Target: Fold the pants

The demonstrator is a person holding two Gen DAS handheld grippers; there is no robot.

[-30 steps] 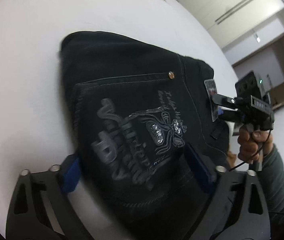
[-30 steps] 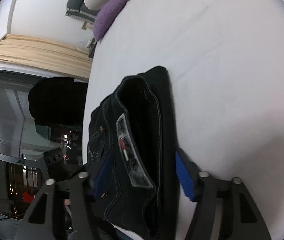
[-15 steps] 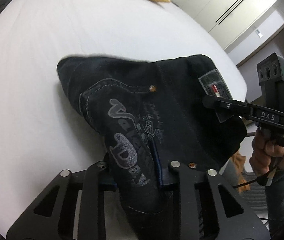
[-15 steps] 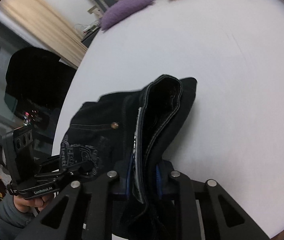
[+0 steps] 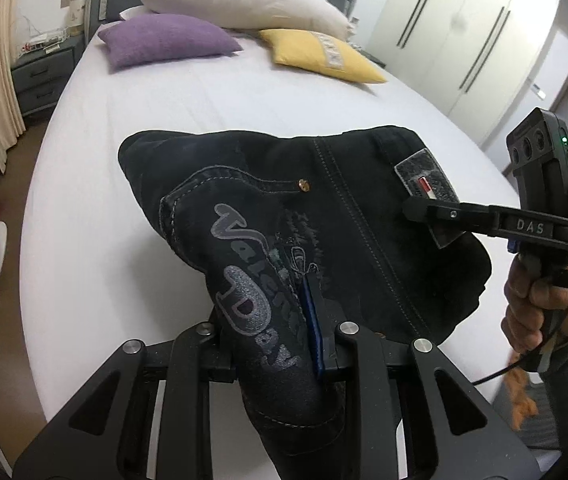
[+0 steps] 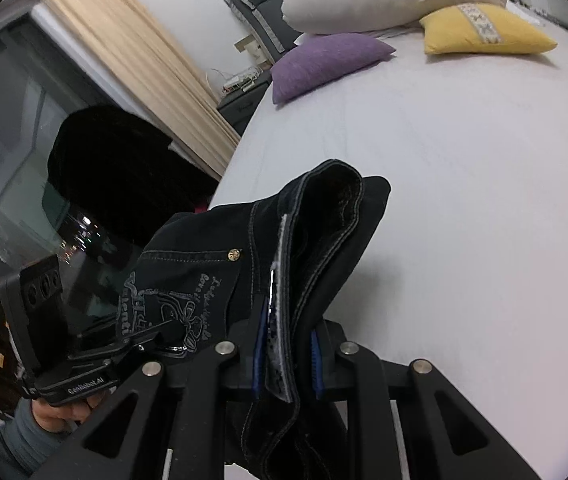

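We've got both grippers on the pants (image 5: 323, 216), near edge of the folded bundle, which is raised off the bed (image 5: 204, 100) on our side while the far fold sits on or just above the sheet. Can't tell if it touches.

Left gripper (image 5: 284, 356): fingers pinching the printed pocket panel, cloth bunched thick between the pads. Right gripper (image 6: 285, 360): fingers pinching the waistband stack, several layers plus the patch edge. Neither is spread.

Our read of the step: carry or reposition the folded bundle, or bring it over for one more fold. To do it well:
- Move both grippers together, same height, same pace. Any skew twists the stack and opens the layers.
- Keep the pinch firm; denim is heavy, and the hanging part below the left fingers will drag.
- Don't pull the grippers apart, as that flattens the fold we want kept.
- Set the far edge down first, then lay the rest toward us, and release only once the cloth is flat on the bed.

Risk: inner layers slipping out of the right pinch, since it holds only the edge.

Looks: black denim with pale topstitching, a brass rivet (image 5: 303, 185) at the pocket corner, a grey script print on the pocket, and a grey waistband patch (image 5: 423, 178) with a red-white mark. Folded several layers thick, stiff, holds its shape. The pillows (image 5: 244, 0) are well beyond the pants at the head of the bed.
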